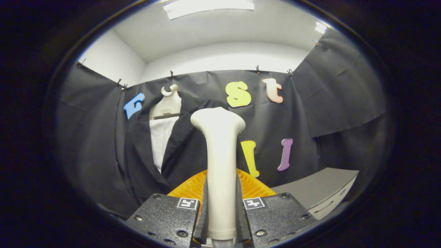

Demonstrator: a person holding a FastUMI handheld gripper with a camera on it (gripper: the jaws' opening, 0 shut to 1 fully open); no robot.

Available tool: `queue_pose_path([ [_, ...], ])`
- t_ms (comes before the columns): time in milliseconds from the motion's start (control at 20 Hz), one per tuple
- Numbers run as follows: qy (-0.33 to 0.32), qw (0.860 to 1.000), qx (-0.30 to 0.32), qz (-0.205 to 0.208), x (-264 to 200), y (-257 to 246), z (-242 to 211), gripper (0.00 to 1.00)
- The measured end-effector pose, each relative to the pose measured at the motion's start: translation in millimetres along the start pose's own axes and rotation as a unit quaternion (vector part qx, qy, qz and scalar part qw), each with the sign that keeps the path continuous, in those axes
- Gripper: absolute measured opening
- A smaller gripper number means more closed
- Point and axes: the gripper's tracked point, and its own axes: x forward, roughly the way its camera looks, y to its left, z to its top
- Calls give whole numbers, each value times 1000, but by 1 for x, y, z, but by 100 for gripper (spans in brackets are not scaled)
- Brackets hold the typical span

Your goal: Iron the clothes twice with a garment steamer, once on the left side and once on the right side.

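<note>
Cream-white garment steamer (220, 165), upright, gripped by its handle between the two black fingers (206, 213) of the gripper (221, 220); jaws narrow, both ribbed pads pressed against the sides of the handle. Flared head of the steamer at the top, well above the fingertips, overlapping the hanging clothes beyond. Square black-and-white markers (187, 203) on the upper corners of both finger blocks, one on either side of the handle.

Orange ribbed object (253, 187) directly behind the handle, fanning out to both sides just beyond the fingers; identity not determinable.

Dark jacket (179, 148) over a white shirt (161, 141), hung on a pale hanger (167, 103) against the black cloth wall (303, 113), beyond the fingers and to the left of the steamer head. Jacket open at the front, lapels spread, white shirt panel exposed between them. Right edge of the jacket hidden behind the steamer; contact between steamer head and fabric not determinable.

Grey surface (324, 186) to the right of the fingers, low, near the foot of the cloth wall. White ceiling (224, 38) with a bright light panel (208, 7) above the cloth.
</note>
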Motion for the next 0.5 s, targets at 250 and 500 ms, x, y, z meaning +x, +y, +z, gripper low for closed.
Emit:
queue_pose_path([
  [250, -38, 999, -32, 6, 37, 21, 24, 34],
  [500, -43, 998, -48, -1, 60, 32, 29, 34],
])
